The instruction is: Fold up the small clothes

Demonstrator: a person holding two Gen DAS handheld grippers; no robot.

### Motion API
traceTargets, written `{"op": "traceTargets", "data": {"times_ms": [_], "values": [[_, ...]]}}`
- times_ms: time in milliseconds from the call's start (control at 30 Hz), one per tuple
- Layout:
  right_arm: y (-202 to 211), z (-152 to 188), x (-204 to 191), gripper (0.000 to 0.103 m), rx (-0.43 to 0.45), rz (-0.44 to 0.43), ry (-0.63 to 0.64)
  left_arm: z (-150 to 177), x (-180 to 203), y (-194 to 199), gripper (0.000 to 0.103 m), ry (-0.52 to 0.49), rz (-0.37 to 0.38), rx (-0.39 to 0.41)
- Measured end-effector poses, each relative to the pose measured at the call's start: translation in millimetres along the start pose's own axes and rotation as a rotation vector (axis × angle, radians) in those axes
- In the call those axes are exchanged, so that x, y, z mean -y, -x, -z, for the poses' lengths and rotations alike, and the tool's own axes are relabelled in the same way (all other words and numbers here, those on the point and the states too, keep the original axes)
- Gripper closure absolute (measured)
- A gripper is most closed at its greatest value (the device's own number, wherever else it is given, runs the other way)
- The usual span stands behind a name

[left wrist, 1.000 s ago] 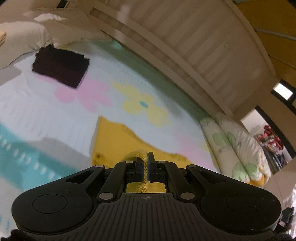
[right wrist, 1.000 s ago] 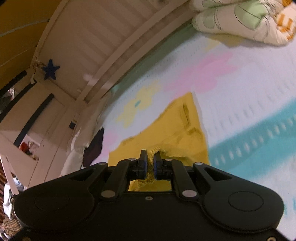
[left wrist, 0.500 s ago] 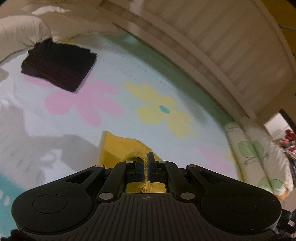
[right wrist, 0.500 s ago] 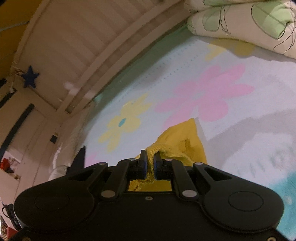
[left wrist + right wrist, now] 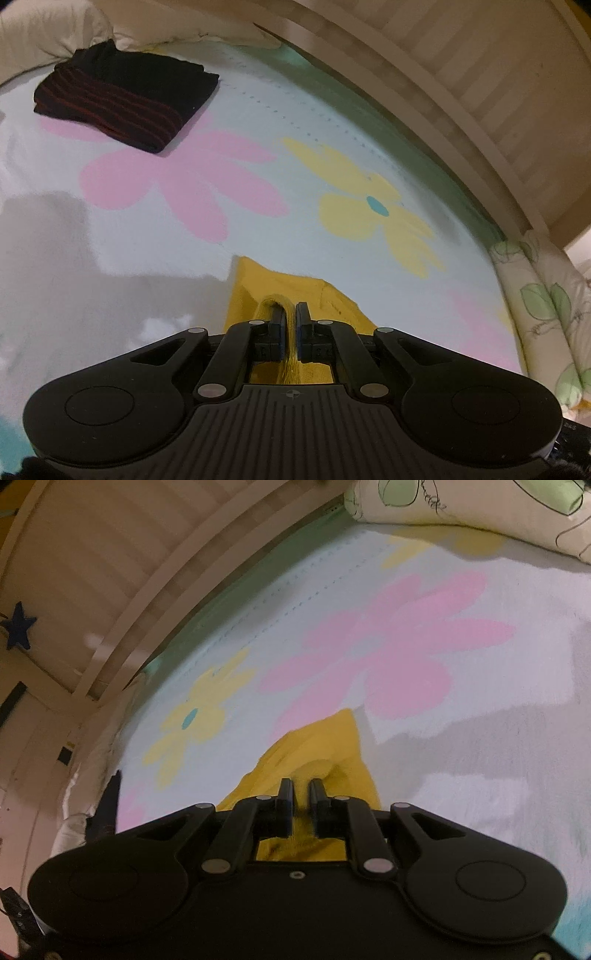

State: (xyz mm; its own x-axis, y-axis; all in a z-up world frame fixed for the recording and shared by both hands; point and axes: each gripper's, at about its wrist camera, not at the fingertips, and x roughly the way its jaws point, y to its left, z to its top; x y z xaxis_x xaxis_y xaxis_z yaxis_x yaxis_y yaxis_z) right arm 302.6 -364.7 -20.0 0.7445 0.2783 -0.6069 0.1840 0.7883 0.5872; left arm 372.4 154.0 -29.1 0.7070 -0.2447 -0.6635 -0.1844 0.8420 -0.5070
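Note:
A yellow knit garment (image 5: 280, 286) lies on a flowered bed sheet (image 5: 221, 236). My left gripper (image 5: 291, 314) is shut on a fold of the yellow garment, low over the sheet. In the right wrist view the same garment (image 5: 321, 746) lies under my right gripper (image 5: 301, 788), whose jaws stand slightly apart with no cloth pinched between them.
A folded black garment with red stripes (image 5: 122, 98) lies at the far left of the bed. A white slatted bed rail (image 5: 461, 92) runs along the far side. A leaf-print duvet (image 5: 546, 306) is bunched at the right, and shows in the right wrist view (image 5: 480, 513).
Both grippers carried the yellow garment's edge forward across the bed and lowered it. The right gripper's jaws have parted and let go of the cloth; the left stays shut on it.

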Motion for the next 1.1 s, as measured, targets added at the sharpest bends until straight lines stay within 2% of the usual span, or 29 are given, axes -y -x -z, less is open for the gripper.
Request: {"op": "traceTargets", "data": {"times_ms": [33, 67, 133, 167, 200, 433, 600, 767, 933, 1100], "values": [[-0.1, -0.7, 1.0, 0.081, 0.014, -0.004, 0.0, 0.0, -1.2, -2.1, 0.089, 0.005, 0.004, -0.008], [-0.4, -1.7, 2.0, 0.08, 0.029, -0.001, -0.001, 0.0, -1.3, -3.4, 0.076, 0.004, 0.008, -0.014], [1.8, -2.5, 1.9, 0.064, 0.055, 0.015, 0.007, -0.8, -0.1, -1.5, 0.061, -0.021, 0.021, -0.019], [4.7, -2.3, 0.1, 0.052, 0.065, 0.018, 0.027, -1.9, 1.9, -0.3, 0.058, -0.038, 0.021, -0.014], [7.0, -2.0, -3.0, 0.049, 0.071, 0.022, 0.058, -2.1, 5.0, 3.1, 0.058, -0.064, 0.019, -0.002], [24.3, 22.8, -39.8, 0.049, 0.019, 0.019, 0.378, 12.7, 25.6, 31.9, 0.058, -0.256, -0.004, 0.036], [25.0, 52.8, -55.7, 0.049, -0.044, 0.012, 0.571, 46.1, 41.8, 37.5, 0.058, -0.432, 0.019, -0.015], [18.8, 71.4, -56.0, 0.049, -0.096, 0.037, 0.643, 81.0, 55.3, 17.9, 0.058, -0.596, 0.036, -0.133], [6.5, 84.9, -57.1, 0.049, -0.121, 0.061, 0.723, 85.8, 61.3, 0.5, 0.058, -0.617, 0.019, -0.135], [-11.1, 92.0, -60.3, 0.05, -0.082, 0.096, 0.8, 79.9, 62.7, -14.5, 0.058, -0.602, 0.001, -0.111]]}}
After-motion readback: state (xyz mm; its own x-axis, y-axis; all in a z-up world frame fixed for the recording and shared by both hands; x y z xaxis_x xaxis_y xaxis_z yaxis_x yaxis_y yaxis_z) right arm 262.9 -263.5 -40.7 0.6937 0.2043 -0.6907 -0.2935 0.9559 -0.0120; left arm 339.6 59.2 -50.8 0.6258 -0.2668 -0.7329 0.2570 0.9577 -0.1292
